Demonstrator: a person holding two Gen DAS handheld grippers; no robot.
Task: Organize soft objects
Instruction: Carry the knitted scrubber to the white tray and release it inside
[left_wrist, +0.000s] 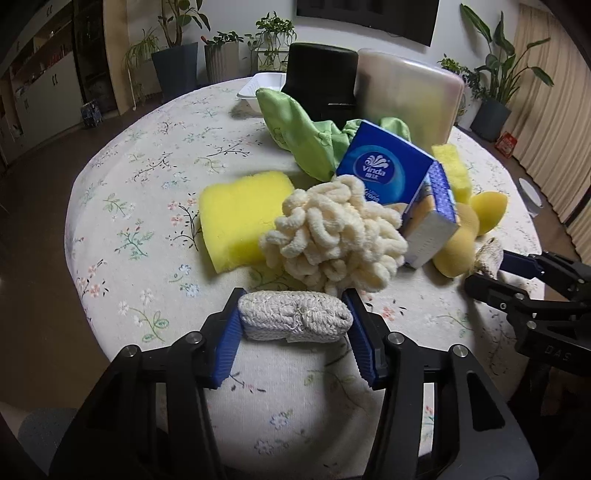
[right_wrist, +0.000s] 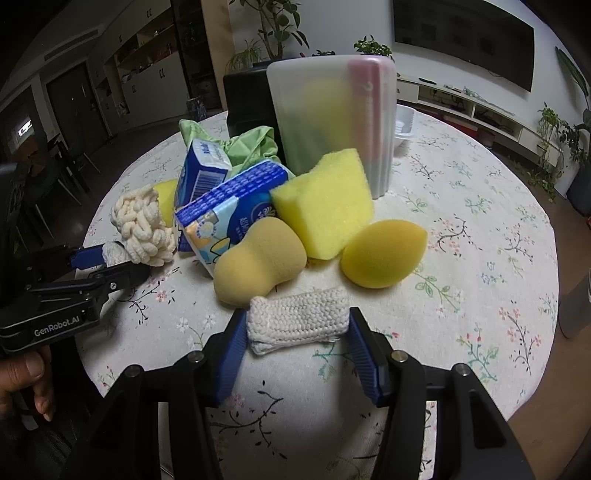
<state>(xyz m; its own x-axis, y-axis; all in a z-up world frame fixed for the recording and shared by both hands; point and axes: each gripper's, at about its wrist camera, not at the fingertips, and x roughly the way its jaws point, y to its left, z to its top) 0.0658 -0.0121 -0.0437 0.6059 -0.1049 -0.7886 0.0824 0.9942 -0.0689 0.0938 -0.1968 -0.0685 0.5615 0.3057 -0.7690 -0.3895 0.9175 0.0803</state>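
Left tongs (left_wrist: 293, 319) clamp a white knit roll (left_wrist: 293, 316) on the surface (left_wrist: 147, 229). Right tongs (right_wrist: 297, 325) clamp a knit pad (right_wrist: 299, 319); a yellow sponge (right_wrist: 325, 205) sits at 12 o'clock.

This is a home living and dining room. A round worktop (left_wrist: 155, 206) wears a floral cloth, potted plants (left_wrist: 173, 55) line the wall, a flat television (right_wrist: 465, 40) hangs above a low shelf unit (right_wrist: 476, 110), and curtains (left_wrist: 550, 92) cover 1 side.
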